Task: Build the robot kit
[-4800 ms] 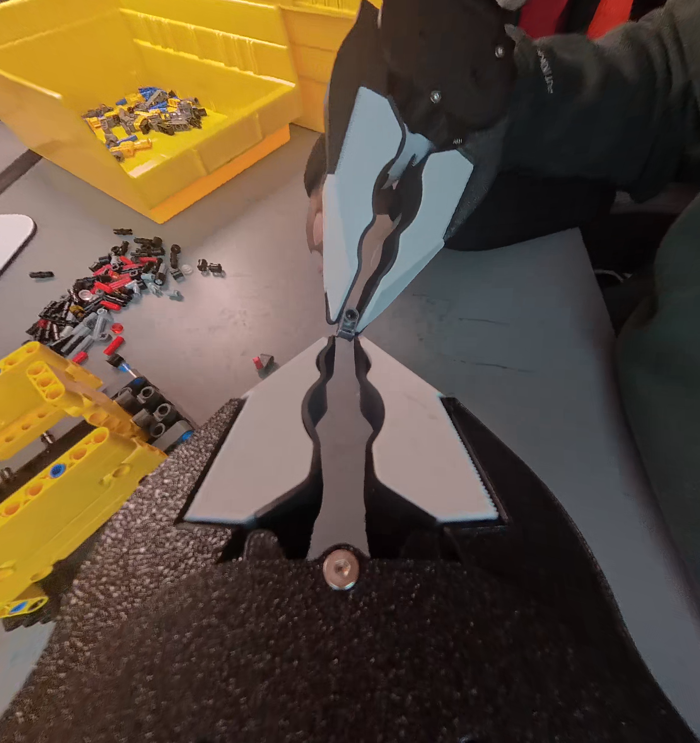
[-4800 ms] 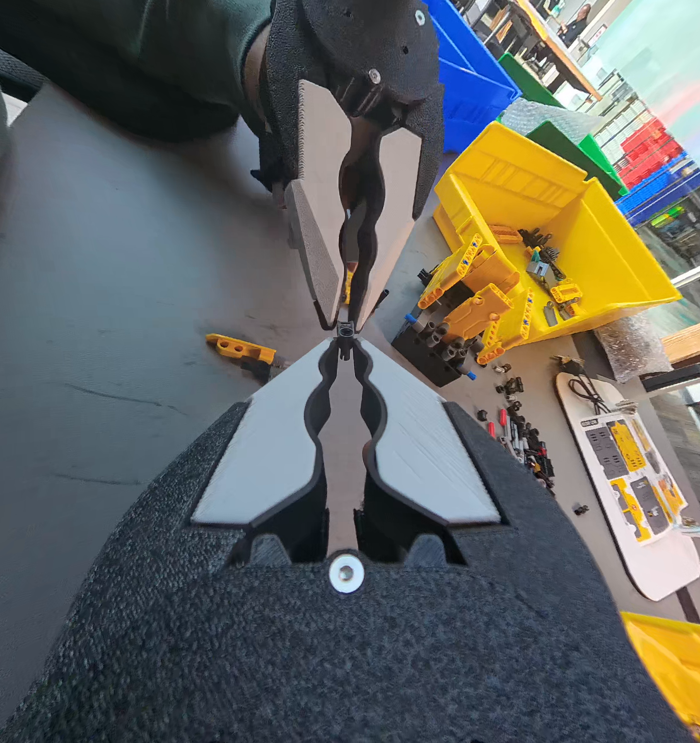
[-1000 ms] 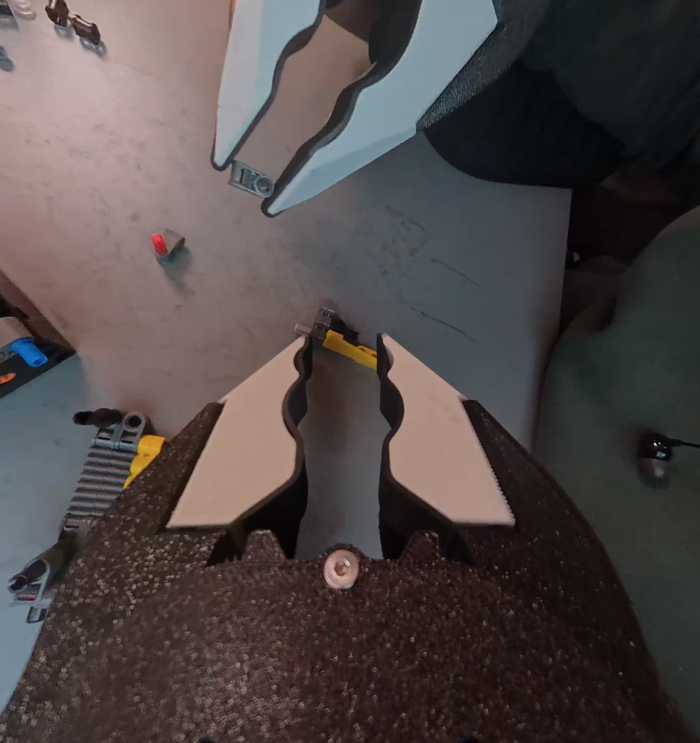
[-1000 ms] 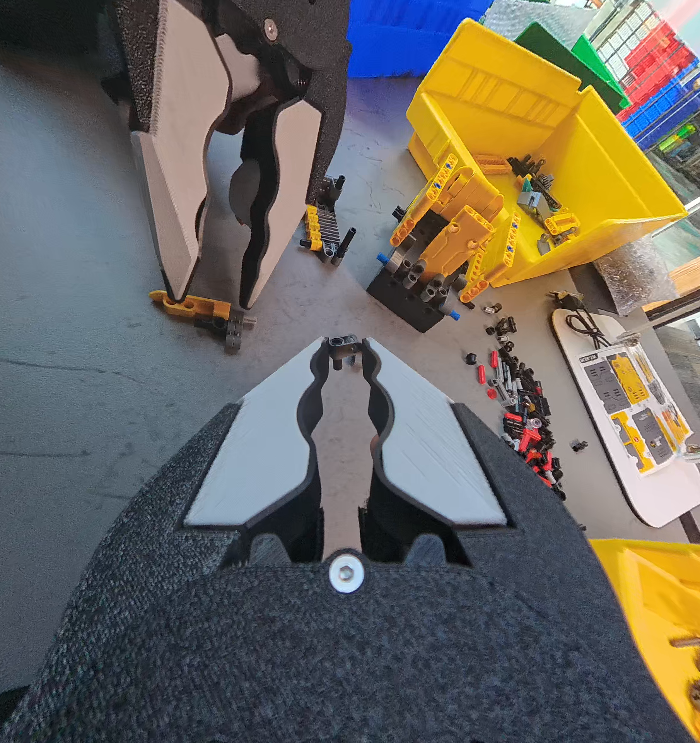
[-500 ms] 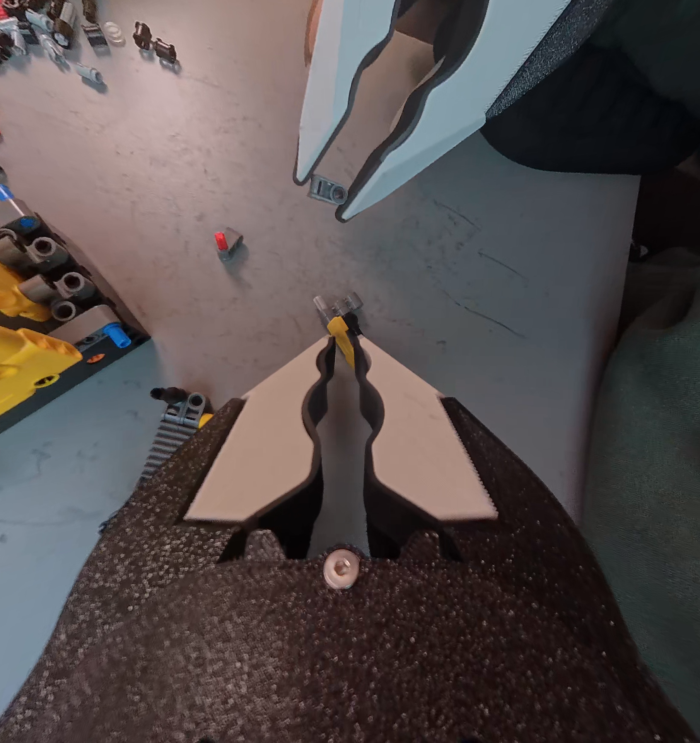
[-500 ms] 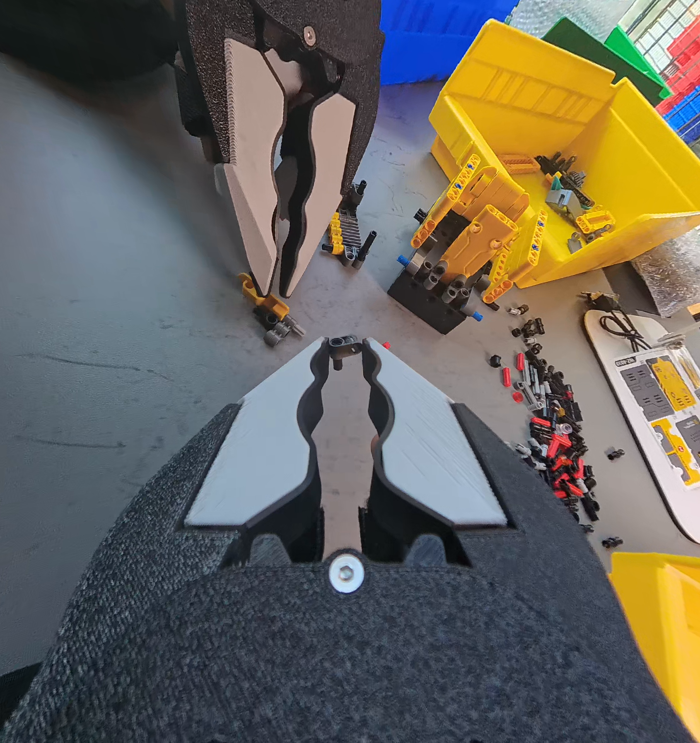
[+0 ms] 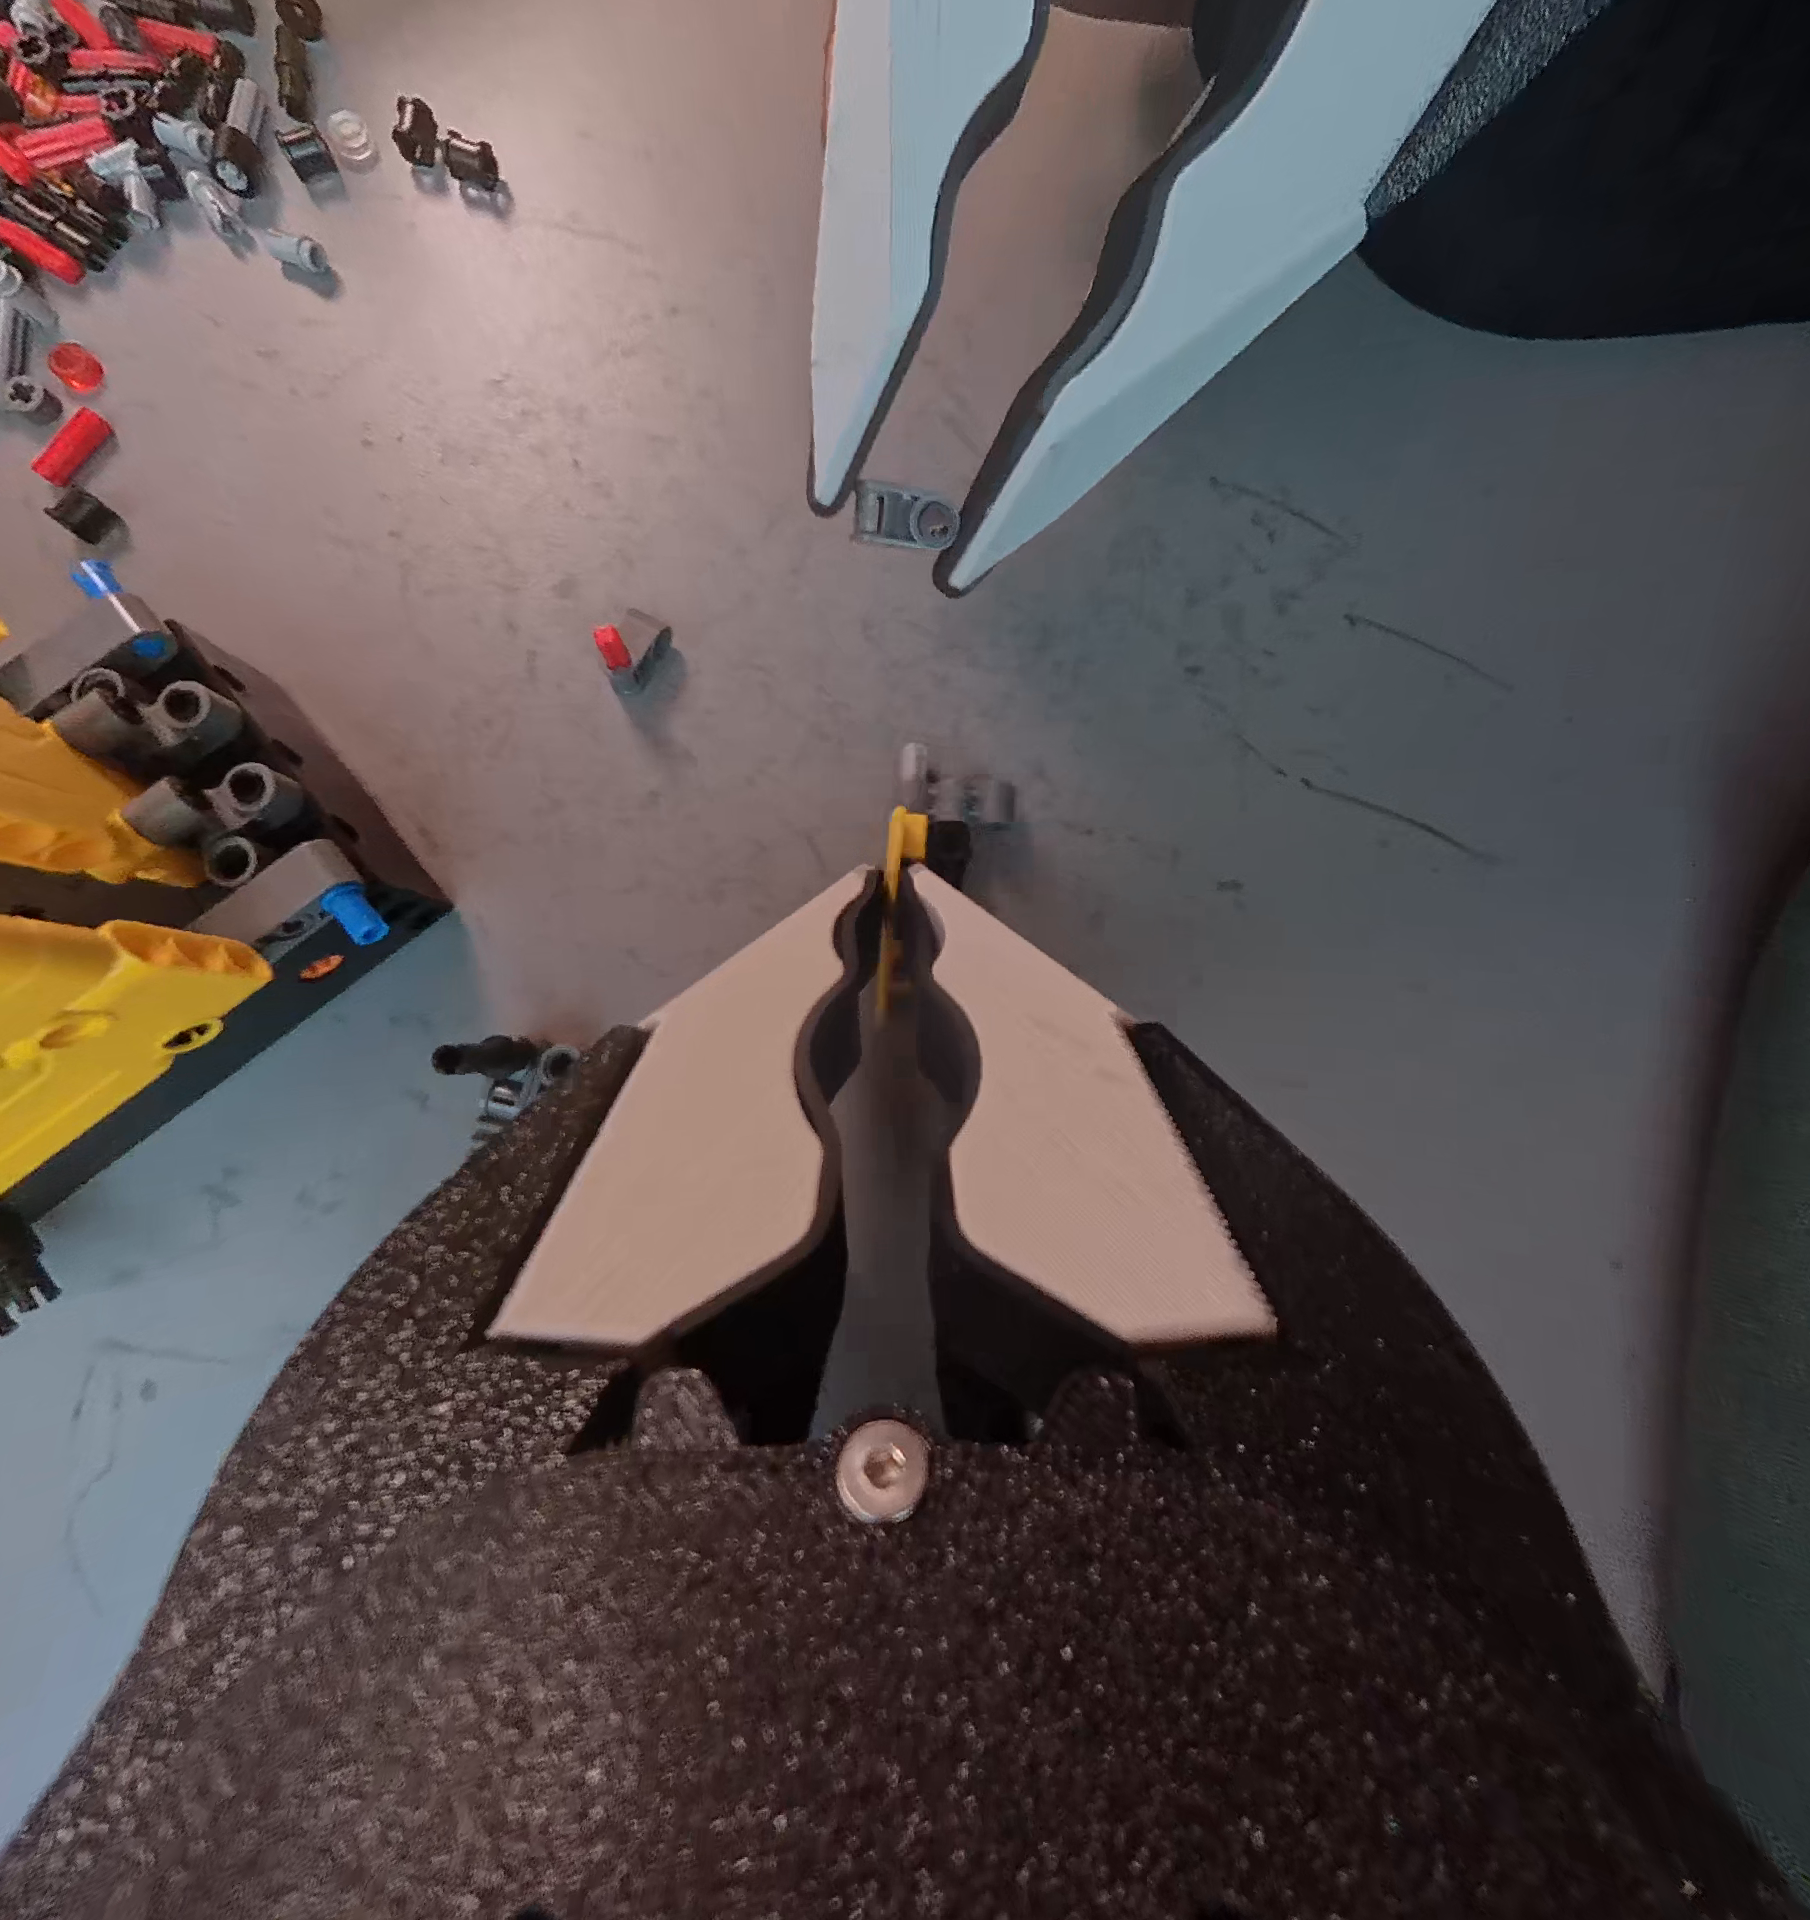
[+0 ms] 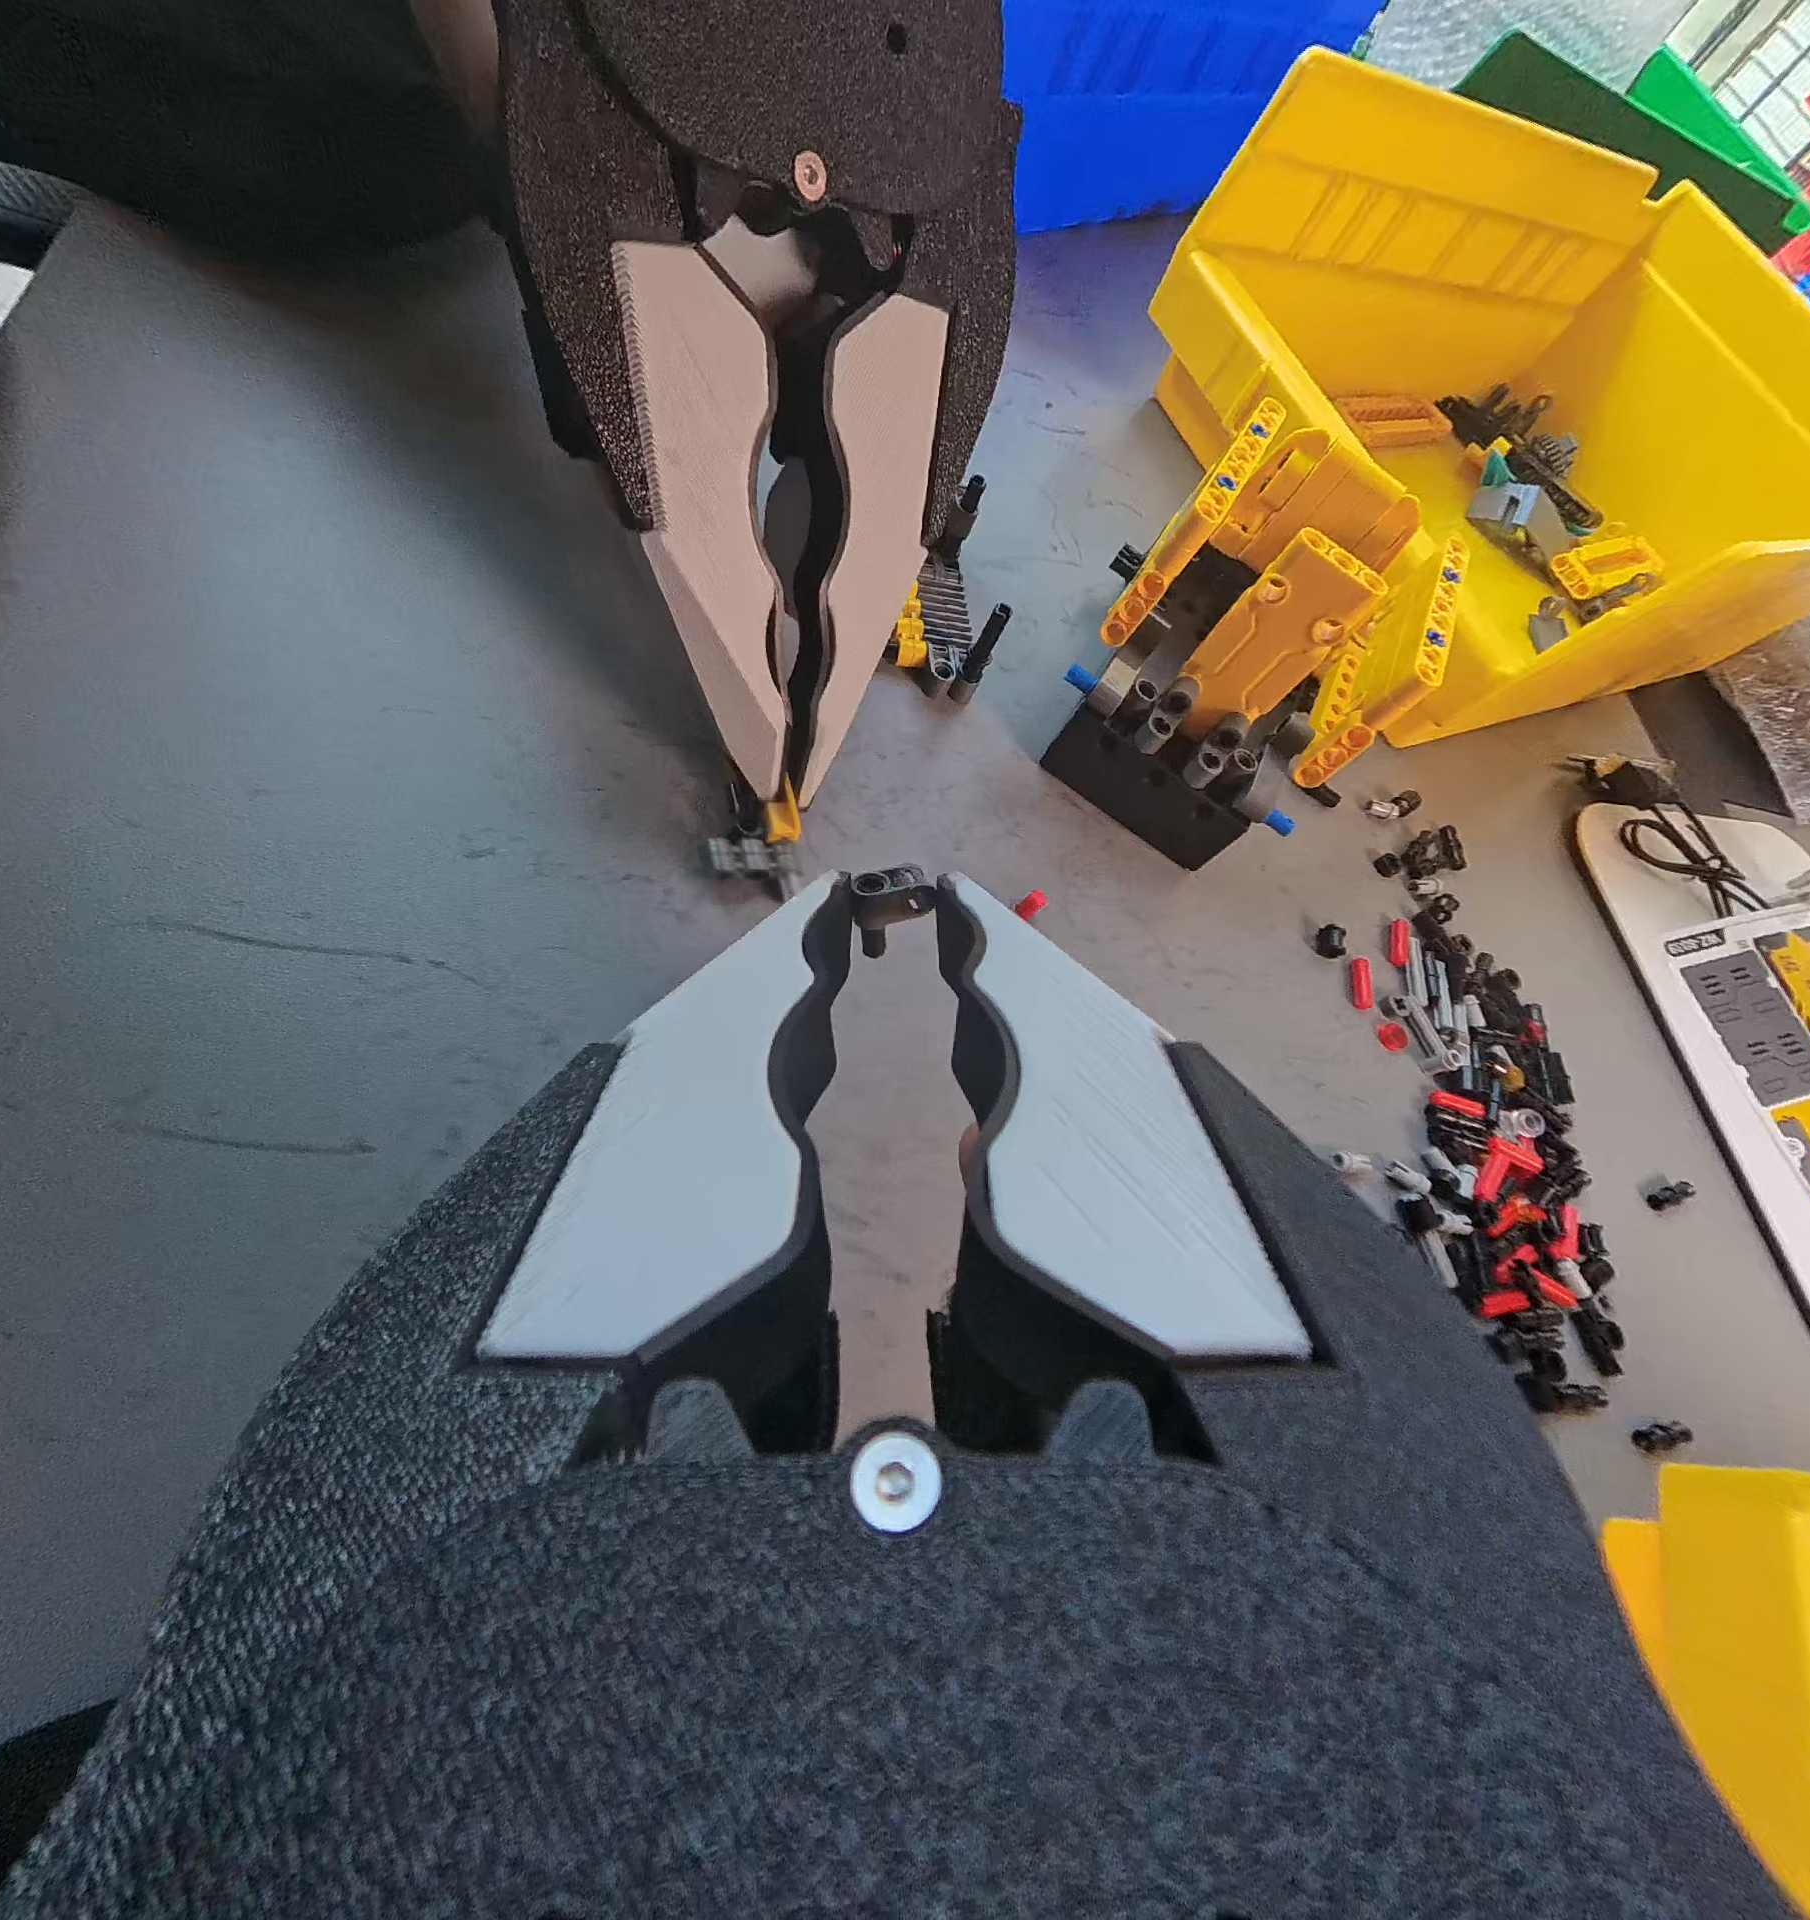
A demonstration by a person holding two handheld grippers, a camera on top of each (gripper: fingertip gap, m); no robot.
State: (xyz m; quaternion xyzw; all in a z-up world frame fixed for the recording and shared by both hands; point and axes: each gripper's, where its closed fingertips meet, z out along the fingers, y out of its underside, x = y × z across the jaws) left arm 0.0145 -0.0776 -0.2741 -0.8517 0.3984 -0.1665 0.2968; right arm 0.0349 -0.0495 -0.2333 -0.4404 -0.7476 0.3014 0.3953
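1. We see a grey worktop (image 8: pixel 257 831), scuffed and marked with dark scratches. Yellow bins (image 8: pixel 1566 343) stand at its far side, with blue, green and red crates behind them.
2. A white instruction sheet (image 8: pixel 1753 1049) lies at the right edge of the right wrist view, cut off by the frame.
3. A heap of small red, black and grey pins (image 8: pixel 1493 1153) sits between the sheet and the right claw.
4. A half-built yellow and black block model (image 8: pixel 1223 665) stands against the nearest bin.
5. The left claw (image 7: pixel 885 883) is closed narrow on a thin yellow beam piece (image 7: pixel 899 862). A grey and black connector cluster (image 7: pixel 958 800) hangs at the beam's far end, touching or just above the worktop; we cannot tell which.
6. The right claw (image 8: pixel 885 894) is partly closed, pinching a small dark grey connector (image 8: pixel 885 896) at its tips. In the left wrist view the same connector (image 7: pixel 906 516) shows between the pale fingers (image 7: pixel 859 260).
7. The two claws point tip to tip, near each other but apart.
8. A small grey piece with a red pin (image 7: pixel 631 649) lies alone on the worktop between the claws and the model.
9. Hard to make out: a ribbed grey part (image 8: pixel 948 613) is half hidden behind the left claw. The bin contents are too small to sort. A dark sleeve fills the upper corner, cut off.
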